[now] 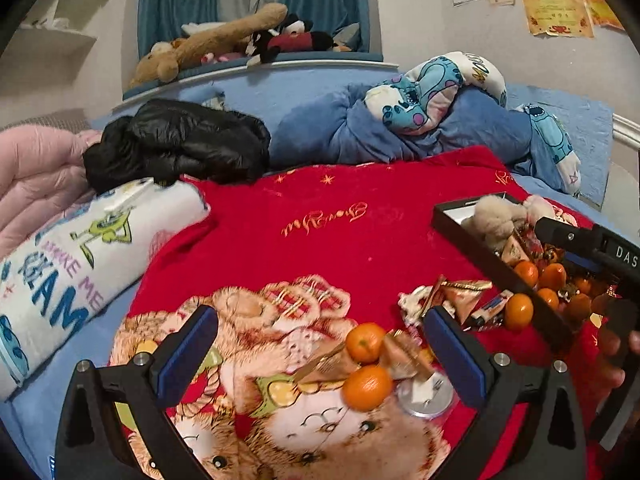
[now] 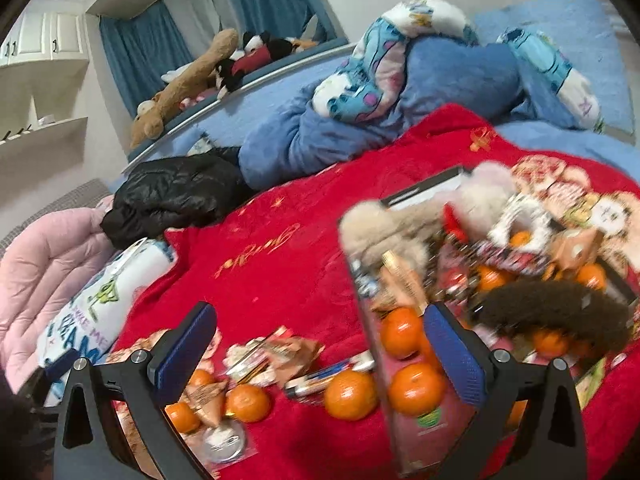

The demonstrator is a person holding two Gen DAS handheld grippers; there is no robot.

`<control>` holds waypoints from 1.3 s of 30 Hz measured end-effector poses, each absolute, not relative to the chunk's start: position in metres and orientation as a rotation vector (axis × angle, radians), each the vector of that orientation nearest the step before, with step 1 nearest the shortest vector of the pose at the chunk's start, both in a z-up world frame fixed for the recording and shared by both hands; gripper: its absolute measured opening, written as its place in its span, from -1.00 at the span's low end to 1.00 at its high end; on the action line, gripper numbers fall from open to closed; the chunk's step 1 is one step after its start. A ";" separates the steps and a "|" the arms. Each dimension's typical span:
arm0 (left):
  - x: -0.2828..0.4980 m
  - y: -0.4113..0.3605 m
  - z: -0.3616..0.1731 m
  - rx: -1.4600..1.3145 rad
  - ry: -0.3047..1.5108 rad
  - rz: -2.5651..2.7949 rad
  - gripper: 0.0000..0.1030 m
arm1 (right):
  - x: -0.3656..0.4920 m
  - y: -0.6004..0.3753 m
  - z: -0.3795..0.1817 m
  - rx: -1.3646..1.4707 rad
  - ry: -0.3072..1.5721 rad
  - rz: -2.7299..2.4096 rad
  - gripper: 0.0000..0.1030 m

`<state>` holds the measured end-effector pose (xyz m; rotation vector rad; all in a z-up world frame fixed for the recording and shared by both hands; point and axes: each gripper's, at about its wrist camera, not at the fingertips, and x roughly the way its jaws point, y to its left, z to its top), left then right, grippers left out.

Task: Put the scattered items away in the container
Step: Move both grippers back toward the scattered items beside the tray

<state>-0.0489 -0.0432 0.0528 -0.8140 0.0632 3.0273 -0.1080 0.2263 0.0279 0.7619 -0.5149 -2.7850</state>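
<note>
Red blanket (image 1: 320,216) on bed, black container (image 1: 496,268) up and right of left gripper (image 1: 320,356), already part filled. Loose tangerines (image 1: 366,386) and foil wrappers (image 1: 460,296) just ahead, toward right finger (image 1: 456,356); nearer left hand. Left fingers spread wide, empty, angled down. Right gripper (image 2: 320,354) over container edge, fingers apart, holding nothing.

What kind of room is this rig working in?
Most likely a bedroom, probably a child's: the work surface is a bed covered by a red teddy-bear print blanket, a crumpled blue quilt lies behind it, and plush toys line the ledge under teal curtains.
</note>
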 end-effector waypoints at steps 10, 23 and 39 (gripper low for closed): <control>-0.064 -0.040 0.011 -0.939 0.009 2.914 1.00 | -0.105 0.202 0.015 0.829 -0.556 -2.670 1.00; -0.074 -0.039 -0.012 -1.032 -0.080 2.824 0.88 | -0.098 0.179 0.000 0.802 -0.459 -2.603 1.00; -0.076 -0.044 -0.011 -1.066 -0.067 2.860 0.88 | -0.088 0.157 0.005 0.847 -0.066 -2.578 0.93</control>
